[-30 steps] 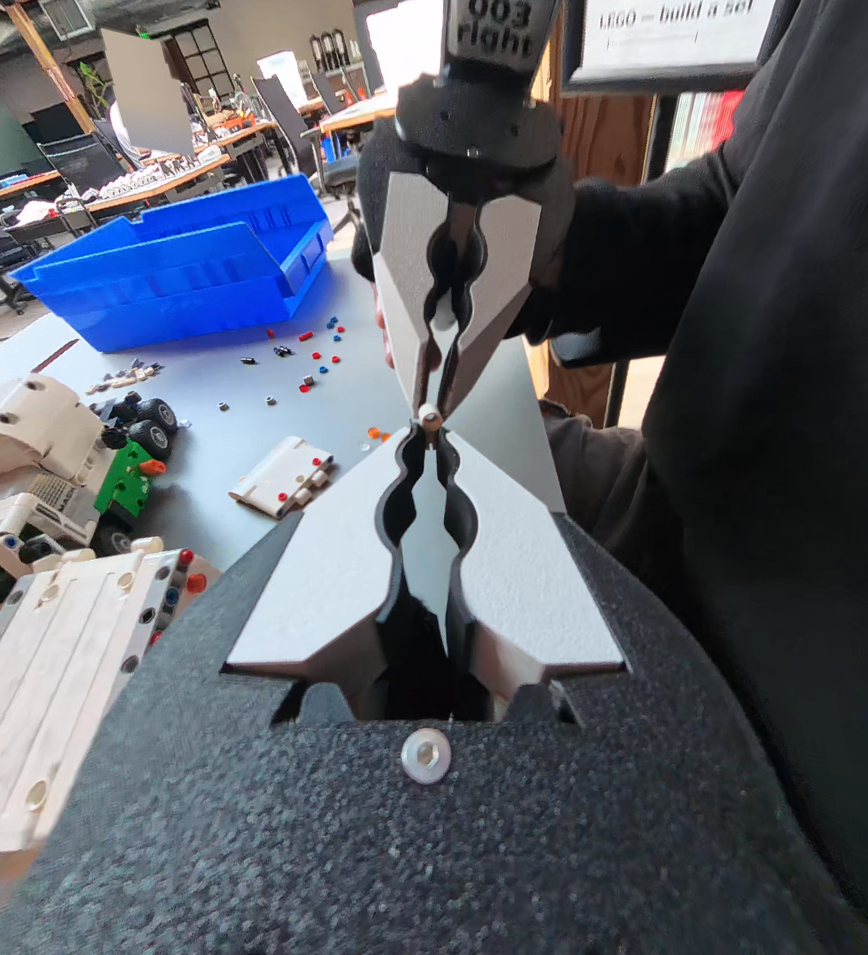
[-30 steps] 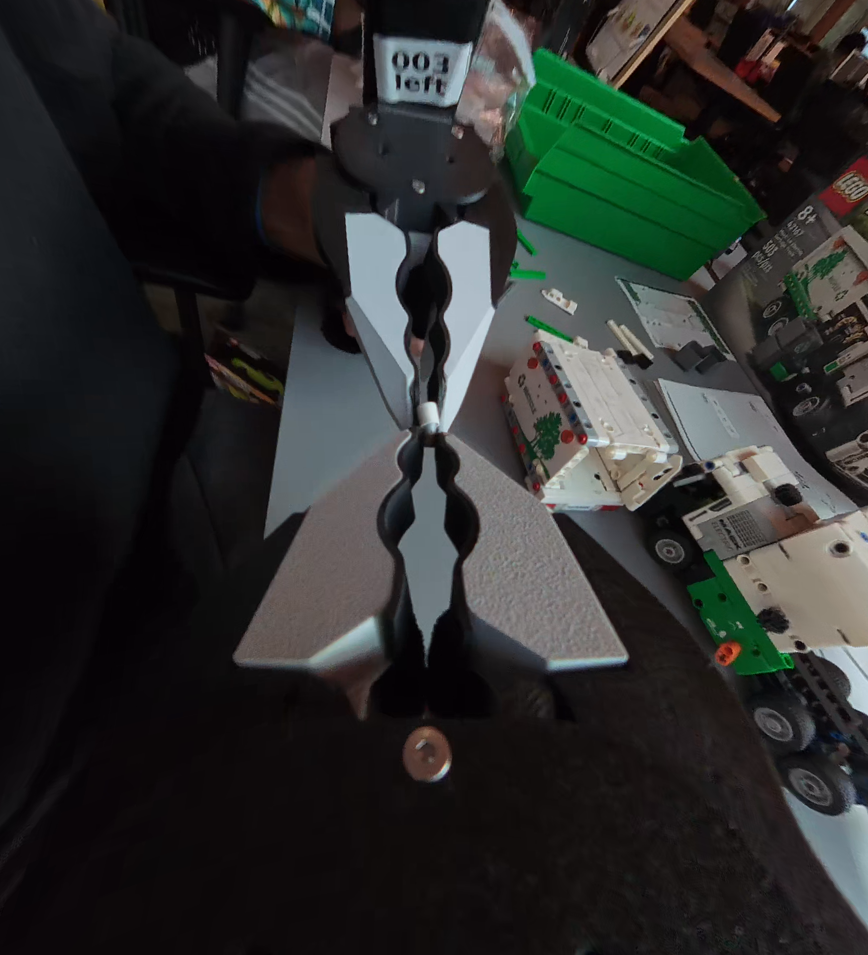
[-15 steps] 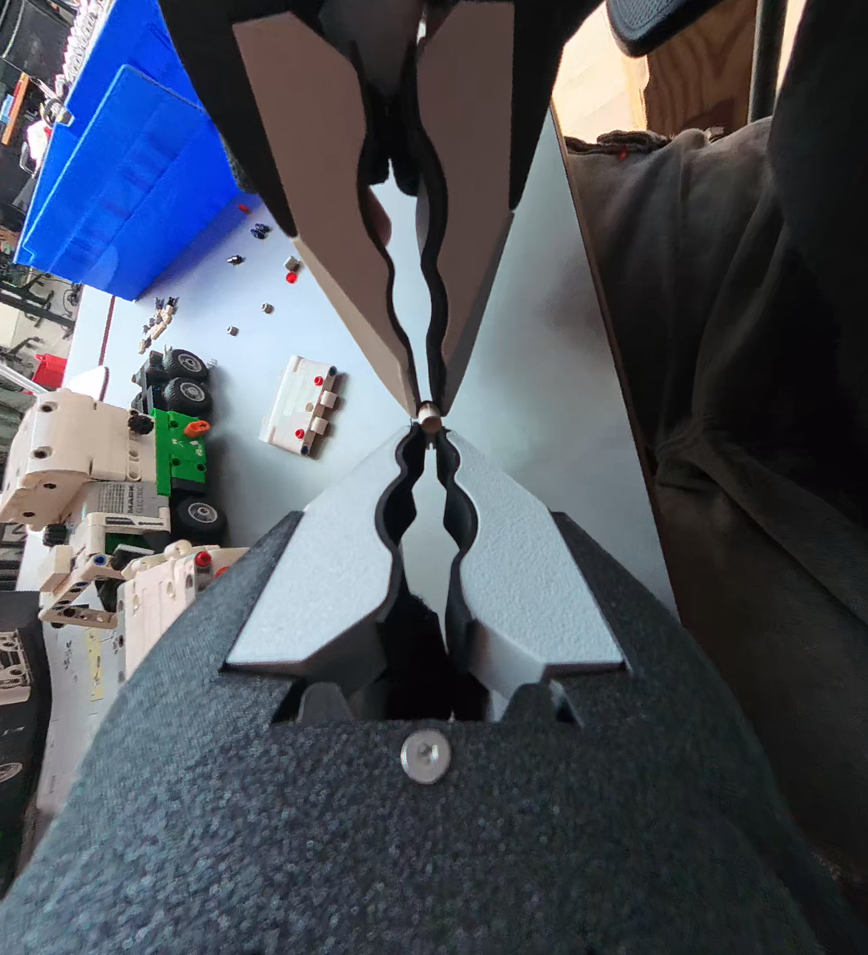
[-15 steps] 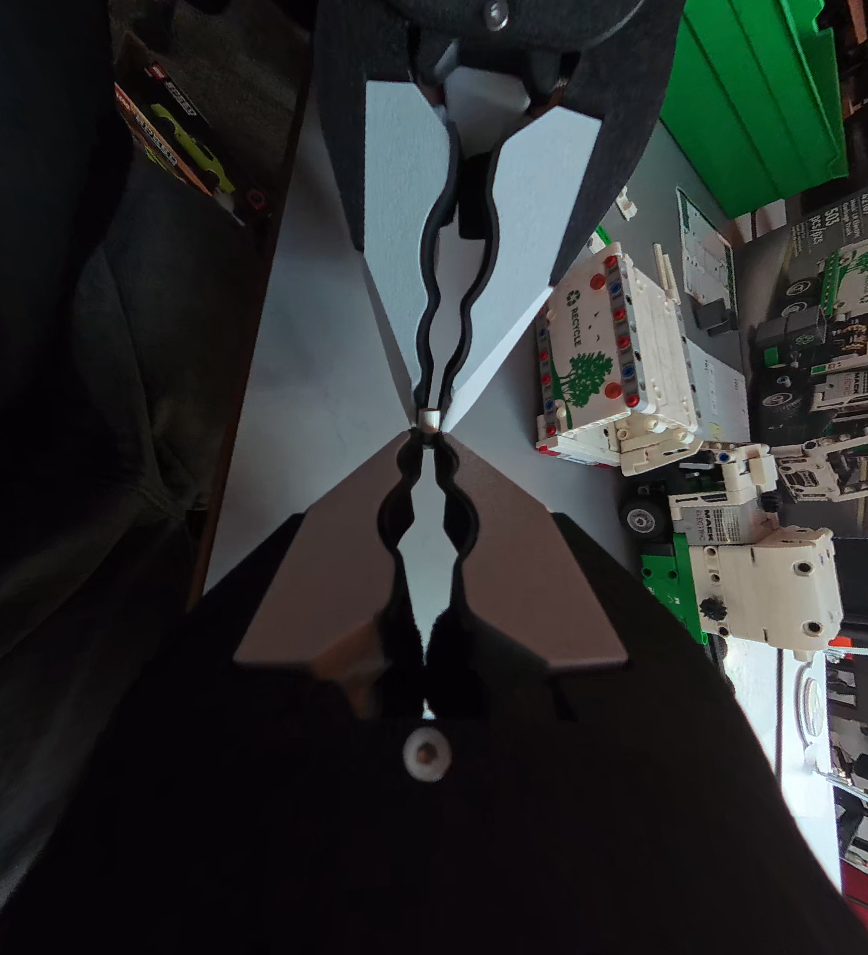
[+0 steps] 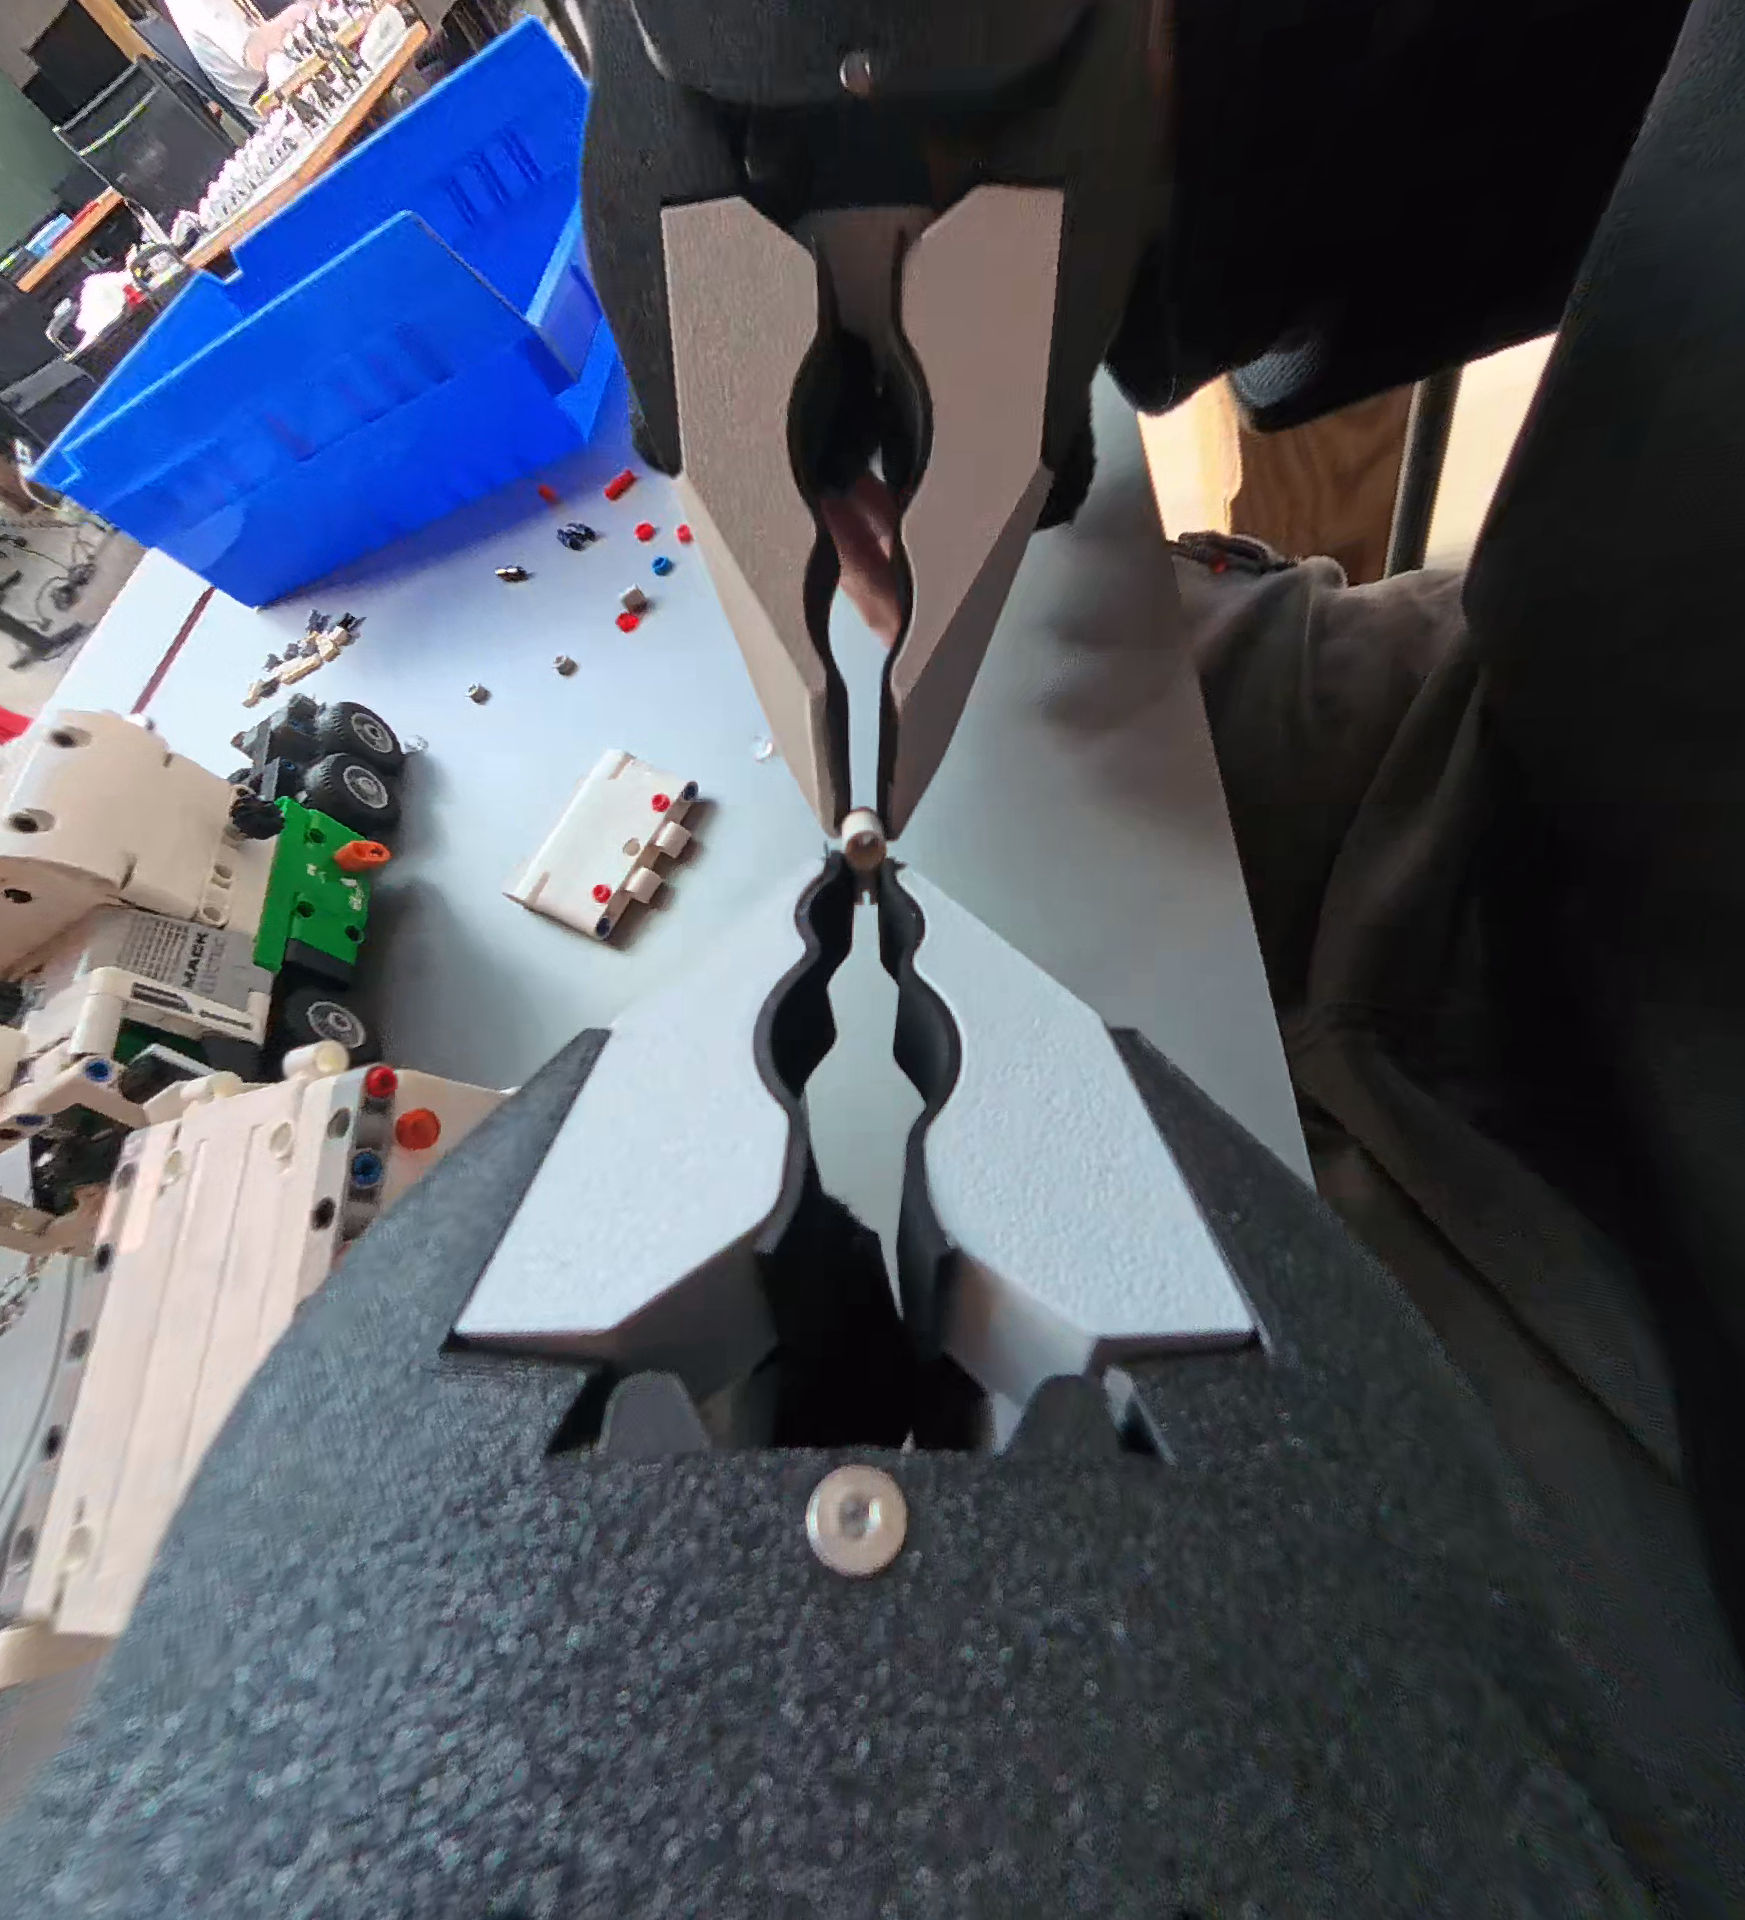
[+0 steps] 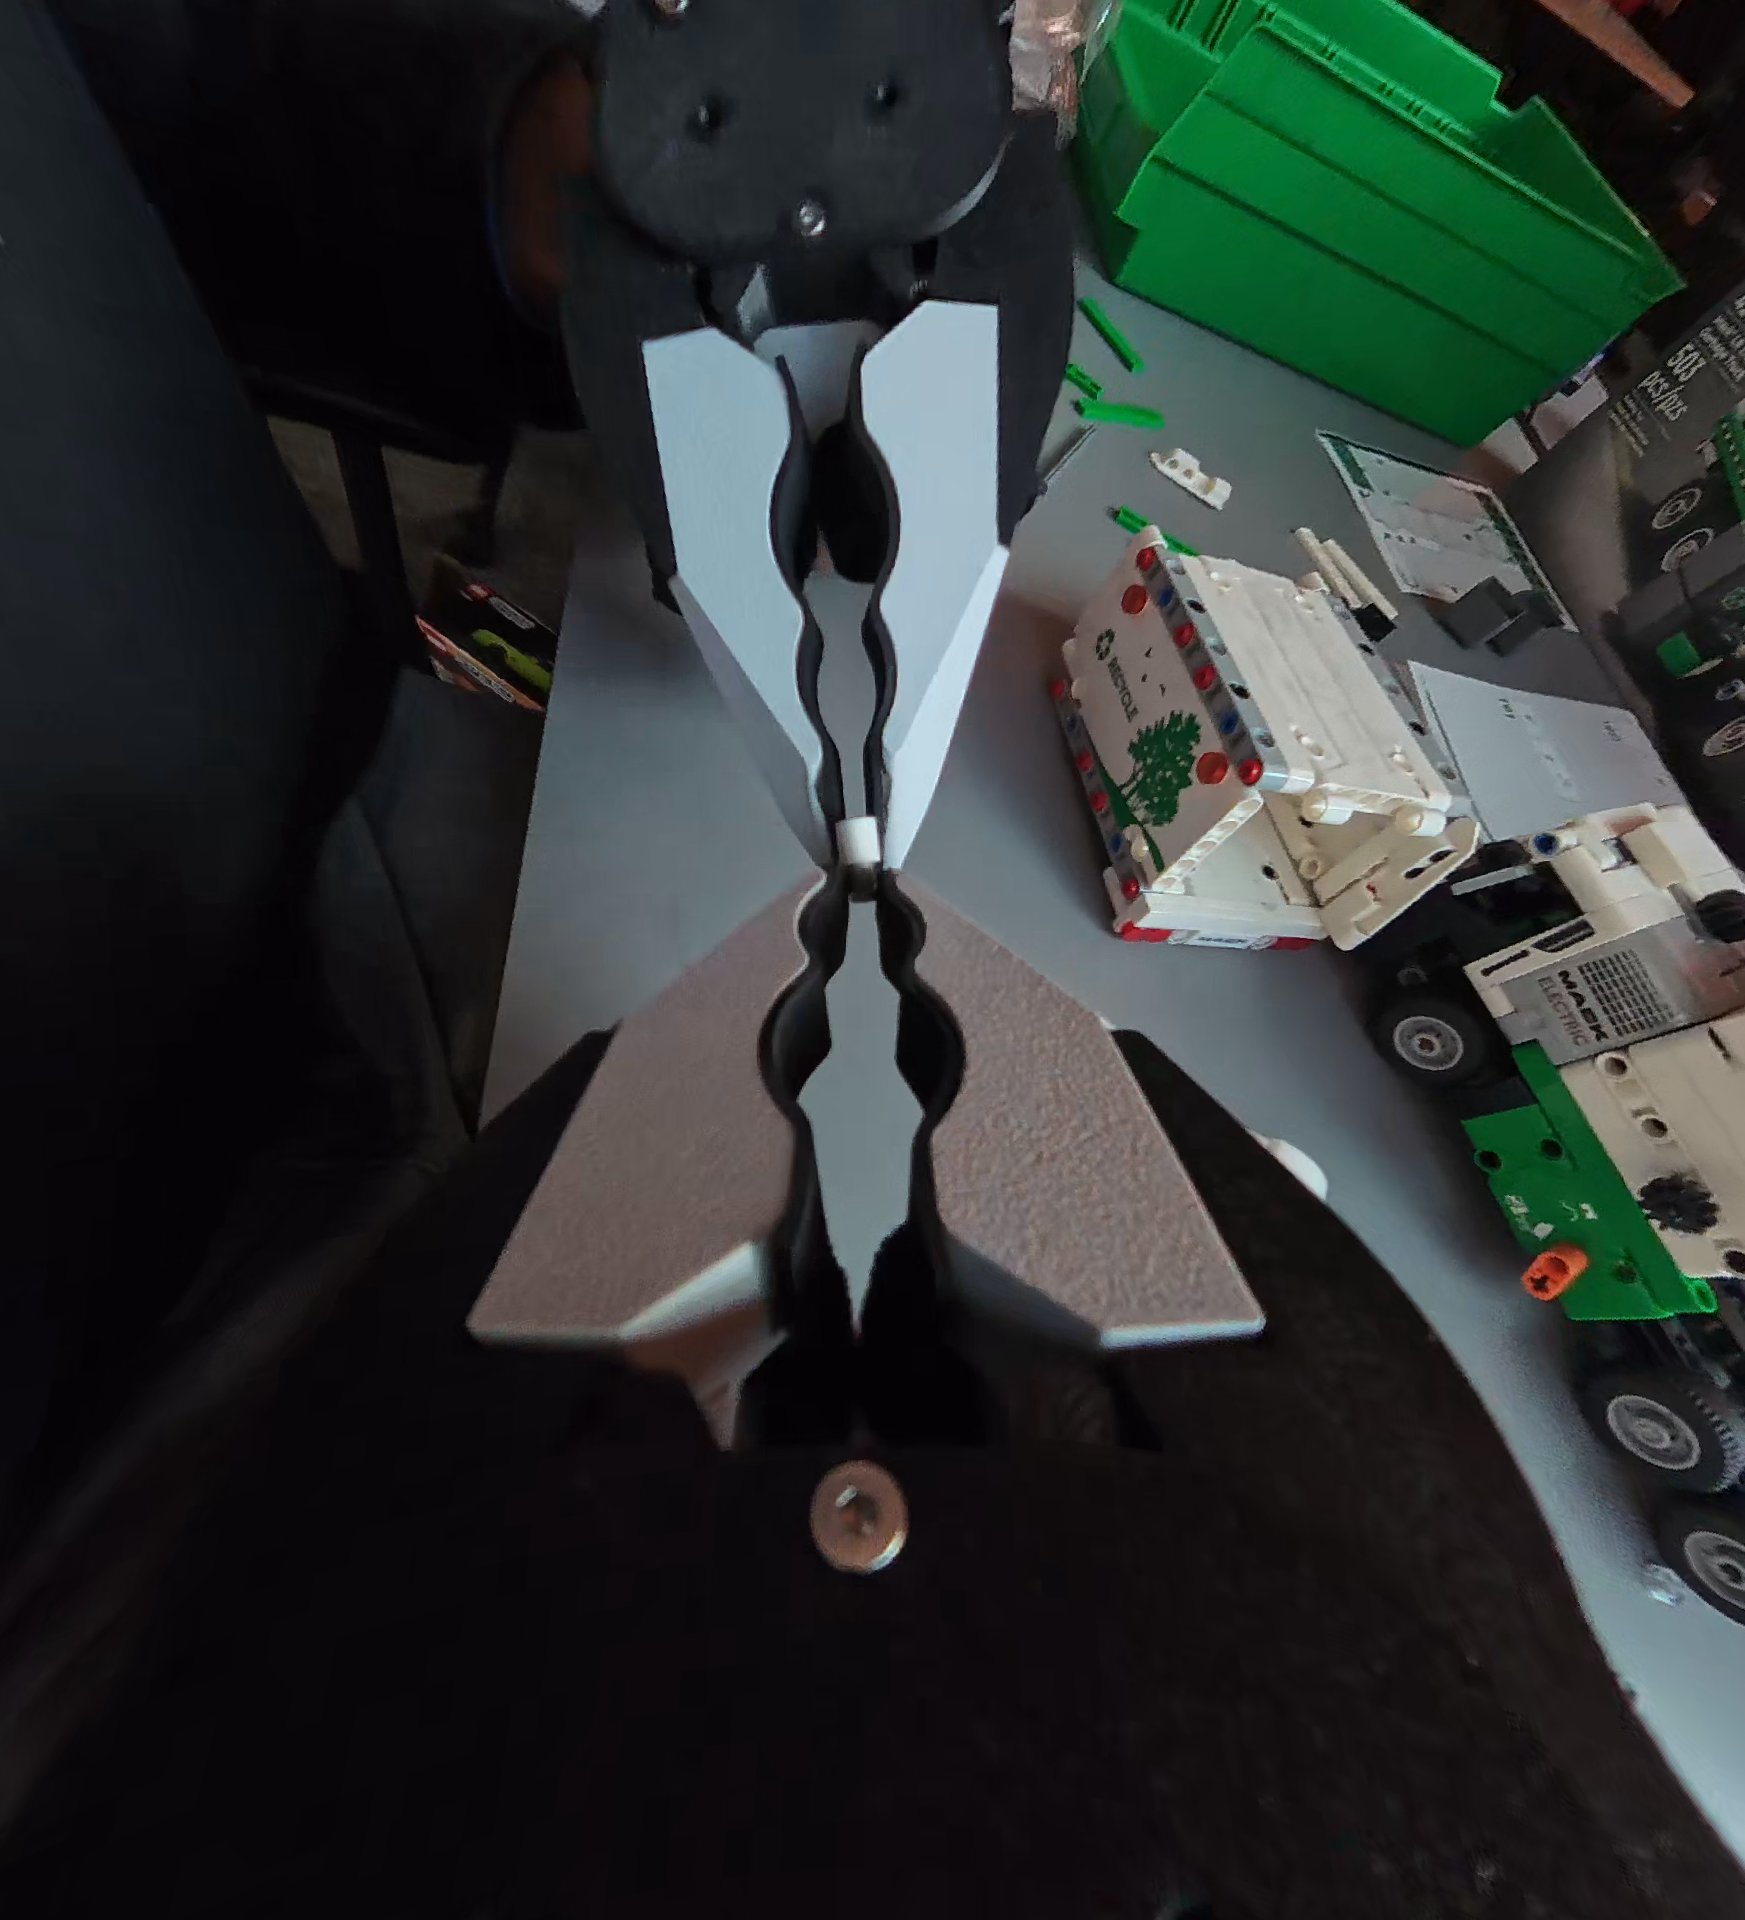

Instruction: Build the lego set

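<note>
My left gripper point(image 5: 860, 871) and right gripper point(image 6: 860, 883) meet tip to tip above the grey table's point(image 5: 1034, 852) near edge. Each is shut on one end of a small white cylindrical piece point(image 5: 863, 833), which also shows in the right wrist view point(image 6: 859, 840). Its end towards the left gripper looks tan. The right gripper point(image 5: 860, 816) comes down from the top of the left wrist view, and the left gripper point(image 6: 857, 821) does the same in the right wrist view. The white and green truck point(image 6: 1616, 1049) and its white box body point(image 6: 1252, 717) stand on the table.
A white hinged panel point(image 5: 610, 844) lies near the grippers. Several loose red, blue and grey pieces point(image 5: 629, 582) lie before a blue bin point(image 5: 348, 384). Green bins point(image 6: 1367, 197), the set's box point(image 6: 1741, 540) and paper sheets point(image 6: 1429, 520) stand at the far side. A person's dark clothing point(image 5: 1574, 935) borders the table.
Both grippers have stayed tip to tip on the small piece while turning together; the table now sits at a different tilt in both views. A little more of the piece shows between the tips.
</note>
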Tool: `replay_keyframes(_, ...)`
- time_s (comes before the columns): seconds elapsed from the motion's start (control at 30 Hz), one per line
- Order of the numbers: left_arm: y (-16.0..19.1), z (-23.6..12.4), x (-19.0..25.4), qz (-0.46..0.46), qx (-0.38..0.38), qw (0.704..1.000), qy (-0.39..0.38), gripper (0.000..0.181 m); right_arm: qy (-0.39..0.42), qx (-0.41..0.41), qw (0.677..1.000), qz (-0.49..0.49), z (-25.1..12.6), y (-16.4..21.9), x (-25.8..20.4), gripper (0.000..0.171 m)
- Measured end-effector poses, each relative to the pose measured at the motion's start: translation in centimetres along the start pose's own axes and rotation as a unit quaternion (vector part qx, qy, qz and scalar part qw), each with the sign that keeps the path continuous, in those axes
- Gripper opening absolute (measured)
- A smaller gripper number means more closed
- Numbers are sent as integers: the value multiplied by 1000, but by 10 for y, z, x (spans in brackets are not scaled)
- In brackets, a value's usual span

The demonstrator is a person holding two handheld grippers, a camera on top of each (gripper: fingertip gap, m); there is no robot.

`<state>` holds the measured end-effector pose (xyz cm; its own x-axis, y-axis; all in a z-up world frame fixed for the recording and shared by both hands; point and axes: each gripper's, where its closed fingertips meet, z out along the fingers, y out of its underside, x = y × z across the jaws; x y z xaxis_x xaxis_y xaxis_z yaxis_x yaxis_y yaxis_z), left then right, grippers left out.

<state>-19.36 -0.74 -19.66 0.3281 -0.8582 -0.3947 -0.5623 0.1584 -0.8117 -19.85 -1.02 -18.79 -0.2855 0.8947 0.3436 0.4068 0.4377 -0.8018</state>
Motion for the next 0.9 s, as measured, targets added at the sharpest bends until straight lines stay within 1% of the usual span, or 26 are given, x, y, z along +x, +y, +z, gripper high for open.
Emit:
replay_keyframes(0.03, -1, 0, 0, -10, 6, 1000, 3, 2, -4, 5, 1000, 12, -1, 0, 0, 3)
replay_keyframes(0.17, -7, -3, -2, -35, 29, 999, 7, 2, -4, 23, 999, 37, -3, -6, 3, 4)
replay_keyframes(0.43, -13, -7, -6, -42, 52, 998, -1, 2, 9, 48, 997, 56, -5, -12, 6, 4)
replay_keyframes(0.63, -19, -11, -11, -26, 69, 997, -26, 2, -5, 79, 989, 124, -11, -19, 12, 8)
replay_keyframes(0.73, -16, -13, -24, 18, 51, 995, -88, 2, -14, 90, 979, 185, -14, -19, 17, 18)
replay_keyframes(0.83, -6, -12, -39, 99, -4, 980, -175, 2, -13, 94, 956, 277, -14, -17, 28, 35)
replay_keyframes(0.9, -3, -11, -45, 149, -31, 964, -216, 2, 1, 111, 939, 326, -10, -22, 35, 36)
